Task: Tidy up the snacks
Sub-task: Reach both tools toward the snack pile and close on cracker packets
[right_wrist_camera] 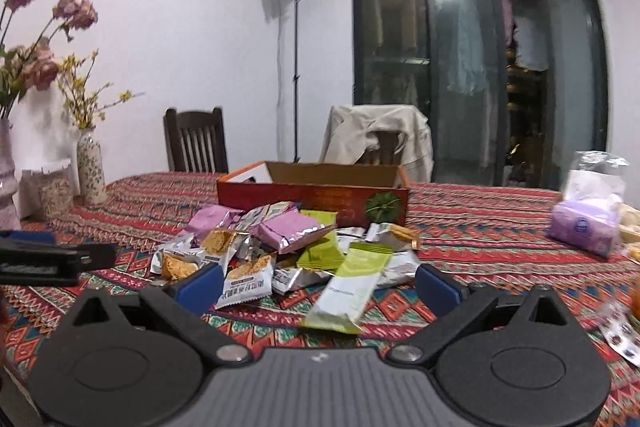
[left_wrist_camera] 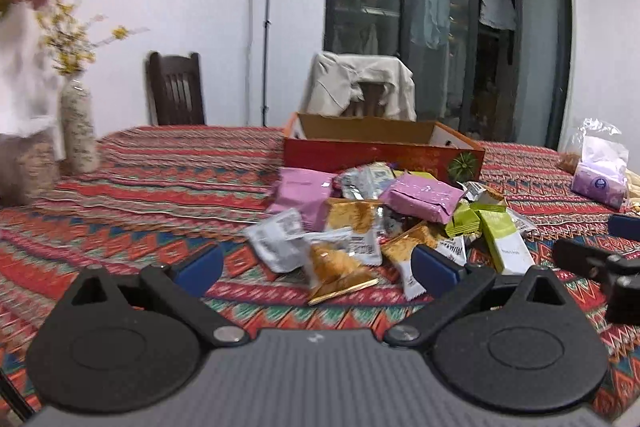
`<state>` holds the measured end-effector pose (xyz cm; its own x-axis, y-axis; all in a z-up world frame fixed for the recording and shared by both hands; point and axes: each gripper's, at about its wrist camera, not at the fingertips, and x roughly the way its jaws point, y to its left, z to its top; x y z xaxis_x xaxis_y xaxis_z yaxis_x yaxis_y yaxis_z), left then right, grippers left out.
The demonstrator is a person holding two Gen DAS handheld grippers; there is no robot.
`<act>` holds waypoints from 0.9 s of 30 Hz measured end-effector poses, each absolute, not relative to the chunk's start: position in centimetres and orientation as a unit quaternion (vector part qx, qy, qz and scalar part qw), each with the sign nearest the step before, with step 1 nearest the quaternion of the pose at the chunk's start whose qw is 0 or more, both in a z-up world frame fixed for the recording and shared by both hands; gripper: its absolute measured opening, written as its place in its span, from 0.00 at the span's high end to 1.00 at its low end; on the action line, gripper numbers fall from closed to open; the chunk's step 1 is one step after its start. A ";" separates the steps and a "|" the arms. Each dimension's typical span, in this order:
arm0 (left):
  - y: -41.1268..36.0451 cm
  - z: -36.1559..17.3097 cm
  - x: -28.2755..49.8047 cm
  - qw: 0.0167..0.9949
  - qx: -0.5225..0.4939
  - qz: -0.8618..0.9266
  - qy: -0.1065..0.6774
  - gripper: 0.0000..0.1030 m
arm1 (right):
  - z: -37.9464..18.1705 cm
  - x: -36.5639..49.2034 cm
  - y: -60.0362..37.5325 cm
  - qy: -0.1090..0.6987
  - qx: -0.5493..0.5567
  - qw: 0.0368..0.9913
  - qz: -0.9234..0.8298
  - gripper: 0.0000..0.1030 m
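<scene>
— Where are the snacks?

— I see the snack pile (right_wrist_camera: 280,251) heaped on the patterned worktop (right_wrist_camera: 480,227), touching the near wall of the open red cardboard box (right_wrist_camera: 312,197). On top lie pink packets (right_wrist_camera: 294,233), green packets (right_wrist_camera: 352,279), silver and gold ones. One long green packet reaches out of the heap toward me.

— And your fingers?

— My right gripper (right_wrist_camera: 318,285) has its blue fingers (right_wrist_camera: 200,285) spread wide, with the near edge of the pile between them and nothing pinched. My left gripper (left_wrist_camera: 316,269) is spread wide too, a gold packet (left_wrist_camera: 336,269) lying loose between its fingers (left_wrist_camera: 198,267).

— Anything around it?

— Toward the left edge stand a speckled vase (right_wrist_camera: 91,169) with yellow sprigs and pink flowers (right_wrist_camera: 48,27). Near the right edge there's a purple tissue pack (right_wrist_camera: 584,231). Beyond the far edge, a dark chair (right_wrist_camera: 196,145) and another draped with a pale jacket (right_wrist_camera: 380,137).
</scene>
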<state>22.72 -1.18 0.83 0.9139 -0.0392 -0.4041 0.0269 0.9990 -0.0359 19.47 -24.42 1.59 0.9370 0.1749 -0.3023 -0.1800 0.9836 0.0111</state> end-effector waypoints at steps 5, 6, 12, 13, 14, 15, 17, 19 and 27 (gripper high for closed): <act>-2.3 -1.1 28.1 0.966 -0.021 -0.034 0.254 0.13 | 1.1 23.2 -23.1 0.186 -0.029 0.975 0.116 0.11; -2.4 -1.4 28.8 0.964 -0.020 -0.035 0.262 0.18 | 1.0 23.9 -22.7 0.192 -0.032 0.973 0.121 0.11; -1.3 -3.0 31.3 0.953 -0.049 -0.046 0.296 0.57 | 0.2 26.8 -20.5 0.221 -0.057 0.963 0.144 0.15; -0.9 -3.1 31.3 0.951 -0.058 -0.055 0.299 0.59 | 0.0 27.2 -20.2 0.225 -0.060 0.961 0.147 0.18; -0.4 -3.1 31.2 0.951 -0.069 -0.061 0.296 0.62 | -0.2 27.7 -19.9 0.231 -0.062 0.959 0.150 0.19; 0.0 -3.1 30.9 0.951 -0.074 -0.065 0.292 0.65 | -0.3 28.1 -19.5 0.235 -0.064 0.958 0.153 0.20; 0.6 -2.9 30.0 0.952 -0.078 -0.072 0.287 0.68 | -0.6 28.9 -18.8 0.244 -0.069 0.955 0.154 0.22; 1.4 -2.6 29.0 0.952 -0.085 -0.078 0.285 0.71 | -0.9 29.6 -17.8 0.252 -0.076 0.952 0.156 0.22; 3.6 -1.6 26.4 0.955 -0.073 -0.069 0.280 0.73 | -2.3 32.5 -13.3 0.279 -0.129 0.939 0.150 0.42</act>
<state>26.36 3.64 -1.58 0.8338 -0.1731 -0.5242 0.0913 0.9797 -0.1784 32.47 -13.27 -2.29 0.7986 0.2104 -0.5639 -0.3550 0.9213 -0.1590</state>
